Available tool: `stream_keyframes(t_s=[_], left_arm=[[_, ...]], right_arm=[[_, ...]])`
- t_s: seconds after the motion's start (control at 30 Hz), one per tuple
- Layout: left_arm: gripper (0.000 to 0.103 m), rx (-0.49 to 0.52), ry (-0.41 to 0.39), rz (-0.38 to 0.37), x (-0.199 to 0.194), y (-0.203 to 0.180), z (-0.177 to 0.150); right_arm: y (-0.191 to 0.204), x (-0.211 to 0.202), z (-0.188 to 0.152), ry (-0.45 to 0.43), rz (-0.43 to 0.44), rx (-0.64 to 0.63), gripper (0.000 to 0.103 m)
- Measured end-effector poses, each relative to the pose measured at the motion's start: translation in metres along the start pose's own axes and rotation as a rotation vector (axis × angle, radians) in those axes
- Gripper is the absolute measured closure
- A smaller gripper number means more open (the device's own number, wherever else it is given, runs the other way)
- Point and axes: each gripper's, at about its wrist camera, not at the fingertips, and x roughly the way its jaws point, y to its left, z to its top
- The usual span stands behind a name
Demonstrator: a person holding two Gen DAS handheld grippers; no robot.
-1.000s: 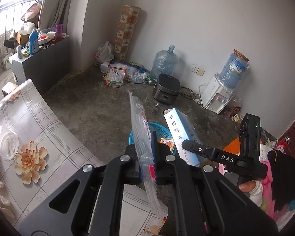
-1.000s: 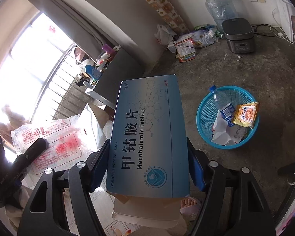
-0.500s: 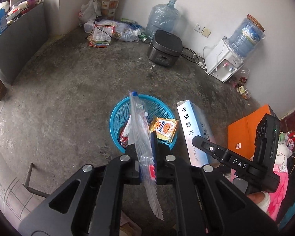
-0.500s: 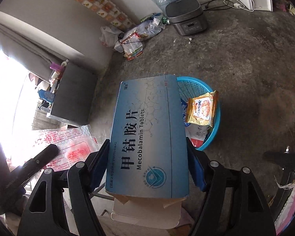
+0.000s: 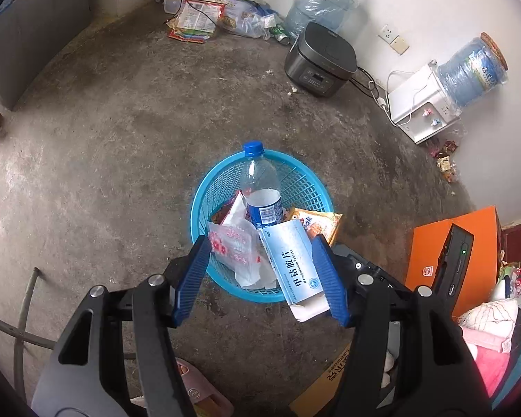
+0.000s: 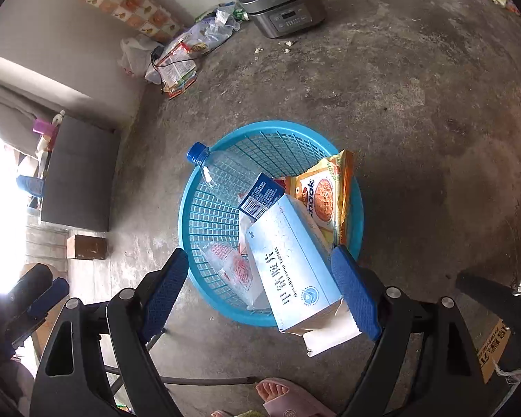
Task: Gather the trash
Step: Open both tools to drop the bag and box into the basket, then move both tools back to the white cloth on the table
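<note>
Trash sits piled in the blue mesh basket (image 5: 205,191) on the concrete floor (image 5: 104,139), and both tools hang over it. From the left wrist camera, the left gripper (image 5: 260,279) points steeply down at the near rim, its jaws opening and nothing pressed between the pads; the clear plastic bag (image 5: 236,246) with red print lies crumpled just beyond the left finger, apparently free and lying in the basket. A clear water bottle (image 5: 260,187) with a blue cap leans against the far rim, an orange snack packet (image 5: 324,220) is propped at the right, and the pale blue medicine box (image 5: 290,260) slants across the near right edge, its torn end flap hanging over the rim. A rice cooker (image 5: 319,59) and a water dispenser (image 5: 423,104) stand far off by the wall. From the right wrist camera, the right gripper (image 6: 260,292) also aims down over the basket (image 6: 208,215), jaws opening wide; the medicine box (image 6: 291,271) lies between them close to the right finger, but I cannot tell that either pad presses it, so it looks let go, resting half in the basket with its open end jutting over the near rim. The bottle (image 6: 222,173) lies at the far left, the snack packet (image 6: 324,194) upright at the right, the bag (image 6: 232,267) low at the near left.
</note>
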Motion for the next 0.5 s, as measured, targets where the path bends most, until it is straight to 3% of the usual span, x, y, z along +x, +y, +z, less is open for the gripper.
stream_keyframes(t_s=[0.17,0.27,0.5], left_arm=[[0.046,0.025,-0.090,-0.003,-0.056,-0.003,-0.004],[0.042,0.055,-0.160,-0.008,-0.100,-0.006,-0.015],[0.037,0.078,-0.405,0.028,-0.224,0.012,-0.072]], right_arm=[[-0.011,-0.020,-0.006,-0.050,0.027,0.006,0.021],[-0.009,-0.023,-0.011,-0.038,0.016,-0.024,0.029],[0.031,-0.055,-0.038,-0.063,0.060,-0.181,0.035]])
